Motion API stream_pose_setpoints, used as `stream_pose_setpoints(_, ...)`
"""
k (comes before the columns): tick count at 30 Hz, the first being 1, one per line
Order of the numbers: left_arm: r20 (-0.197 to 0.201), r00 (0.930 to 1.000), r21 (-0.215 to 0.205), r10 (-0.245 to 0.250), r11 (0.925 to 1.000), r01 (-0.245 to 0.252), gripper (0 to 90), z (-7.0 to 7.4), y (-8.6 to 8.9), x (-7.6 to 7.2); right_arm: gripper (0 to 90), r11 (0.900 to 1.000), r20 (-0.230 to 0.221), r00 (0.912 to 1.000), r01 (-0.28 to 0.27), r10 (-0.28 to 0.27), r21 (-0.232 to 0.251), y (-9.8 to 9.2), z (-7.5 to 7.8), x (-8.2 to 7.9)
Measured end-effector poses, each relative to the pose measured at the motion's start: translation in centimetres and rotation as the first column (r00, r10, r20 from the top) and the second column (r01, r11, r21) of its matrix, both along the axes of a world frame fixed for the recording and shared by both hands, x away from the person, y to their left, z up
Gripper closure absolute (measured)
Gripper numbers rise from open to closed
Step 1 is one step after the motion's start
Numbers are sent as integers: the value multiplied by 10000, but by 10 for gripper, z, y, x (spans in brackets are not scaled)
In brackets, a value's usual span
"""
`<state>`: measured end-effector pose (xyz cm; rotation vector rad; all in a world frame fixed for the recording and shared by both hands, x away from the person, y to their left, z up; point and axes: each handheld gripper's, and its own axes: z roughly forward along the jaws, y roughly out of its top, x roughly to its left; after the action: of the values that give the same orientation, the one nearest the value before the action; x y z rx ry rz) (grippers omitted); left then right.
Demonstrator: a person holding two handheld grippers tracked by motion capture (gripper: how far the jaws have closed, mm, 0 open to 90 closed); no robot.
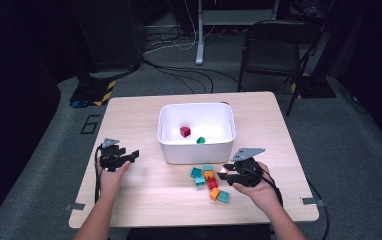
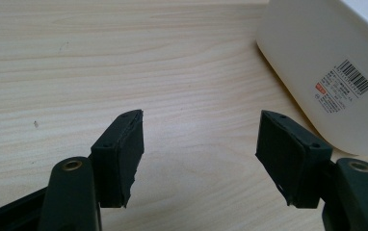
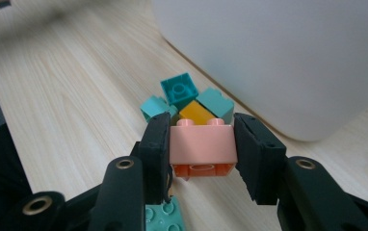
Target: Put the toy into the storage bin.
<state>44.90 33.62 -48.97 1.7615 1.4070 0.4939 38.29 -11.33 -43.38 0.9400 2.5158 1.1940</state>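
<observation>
The left hand-held gripper (image 1: 129, 156) rests low with its jaws spread wide and empty, while the right hand-held gripper (image 1: 222, 174) has its jaws clamped.

We are seeing two blocks (image 1: 192, 135) lying in the bin (image 1: 197, 150), with a block pile (image 1: 210, 183) lying before it on the table (image 1: 139, 120).

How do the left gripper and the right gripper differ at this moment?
The left gripper stands open with nothing between its pads, while the right gripper is shut on a pink brick. The left gripper sits over bare table, to the left of the white bin; the right gripper is at the pile of coloured bricks in front of the bin. Both are black, hand-held, with a grey three-cornered plate on top.
</observation>
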Motion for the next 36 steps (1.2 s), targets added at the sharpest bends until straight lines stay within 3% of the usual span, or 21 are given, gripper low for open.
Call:
stream_pose_setpoints(13,36,10000,-61,40,10000,-40,333,1,2,0,582,9996,230,9996,-193,188,227,-7,50,13)
stream_pose_setpoints(24,29,10000,-18,28,10000,-28,332,1,3,0,583,9992,699,9967,-406,406,-6,5,92,30)
stream_pose_setpoints(29,50,10000,-47,57,10000,-57,333,1,3,-1,583,9987,781,9957,-492,498,-98,11,99,39)
stream_pose_setpoints(36,84,9999,-129,105,9999,-104,333,1,3,-1,582,9983,837,9950,-563,550,129,20,111,50)
